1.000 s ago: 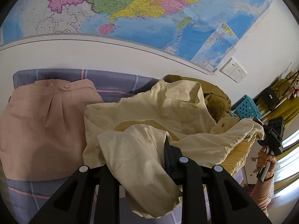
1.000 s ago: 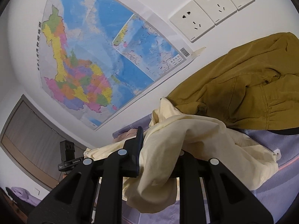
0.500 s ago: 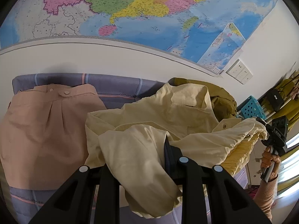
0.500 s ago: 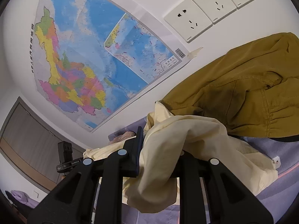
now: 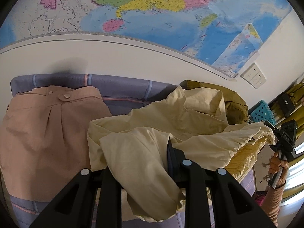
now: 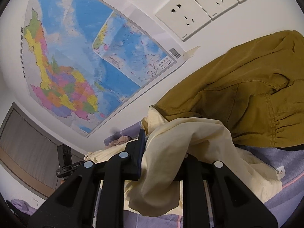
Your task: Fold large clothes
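Left wrist view: the left gripper is seen with its black fingers pinched on a fold of the pale yellow cotton shirt, cloth being draped over and between them. The shirt is spread crumpled above a lilac checked bedsheet, stretched between both grippers. At the far right edge the right gripper is seen clamped on the shirt's gathered end, held by a hand in a pink knitted sleeve. A peach buttoned skirt is laid flat just beside the shirt, at its left. An olive-brown jacket is heaped behind the shirt, against the white wall. A coloured wall map is mounted above.

Right wrist view: the right gripper is recorded with fingers closed on a bunch of the same shirt, which hangs down over them. The jacket is touching the shirt's upper edge. White wall sockets are noted above it.
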`<state>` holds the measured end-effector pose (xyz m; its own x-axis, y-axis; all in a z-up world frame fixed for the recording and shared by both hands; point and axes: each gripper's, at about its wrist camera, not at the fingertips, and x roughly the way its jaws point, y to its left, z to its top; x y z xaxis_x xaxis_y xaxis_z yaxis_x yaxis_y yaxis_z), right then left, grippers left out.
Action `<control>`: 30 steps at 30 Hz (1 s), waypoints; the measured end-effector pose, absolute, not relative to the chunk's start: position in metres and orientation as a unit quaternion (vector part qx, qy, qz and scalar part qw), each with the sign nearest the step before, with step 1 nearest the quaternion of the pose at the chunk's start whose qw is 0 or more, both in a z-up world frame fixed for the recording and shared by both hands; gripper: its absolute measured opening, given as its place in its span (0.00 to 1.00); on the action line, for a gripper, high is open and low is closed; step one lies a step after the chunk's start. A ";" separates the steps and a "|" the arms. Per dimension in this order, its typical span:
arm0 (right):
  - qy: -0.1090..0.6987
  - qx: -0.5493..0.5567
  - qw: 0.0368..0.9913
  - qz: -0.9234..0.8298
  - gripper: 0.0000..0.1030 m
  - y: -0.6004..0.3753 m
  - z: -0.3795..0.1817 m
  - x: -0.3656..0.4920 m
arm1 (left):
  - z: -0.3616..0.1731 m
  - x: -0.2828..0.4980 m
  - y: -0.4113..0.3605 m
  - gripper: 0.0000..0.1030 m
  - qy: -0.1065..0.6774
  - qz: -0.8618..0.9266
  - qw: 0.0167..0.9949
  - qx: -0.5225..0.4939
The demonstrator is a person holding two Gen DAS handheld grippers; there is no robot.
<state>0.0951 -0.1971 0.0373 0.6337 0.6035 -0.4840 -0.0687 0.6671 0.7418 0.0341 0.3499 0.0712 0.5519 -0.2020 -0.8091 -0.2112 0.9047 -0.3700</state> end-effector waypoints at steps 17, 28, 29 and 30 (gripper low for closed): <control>0.390 0.357 0.826 0.196 0.33 -0.194 0.024 0.120 | 0.040 0.073 0.360 0.22 0.502 0.031 0.836 -0.219; 0.346 0.297 0.862 0.222 0.58 -0.171 0.047 0.087 | 0.011 0.096 0.363 0.23 0.523 0.050 0.821 -0.223; 0.344 0.267 0.874 0.215 0.58 -0.161 0.049 0.081 | 0.009 0.098 0.364 0.23 0.524 0.052 0.820 -0.224; 0.340 0.241 0.883 0.214 0.58 -0.151 0.049 0.077 | 0.008 0.099 0.364 0.23 0.525 0.053 0.819 -0.225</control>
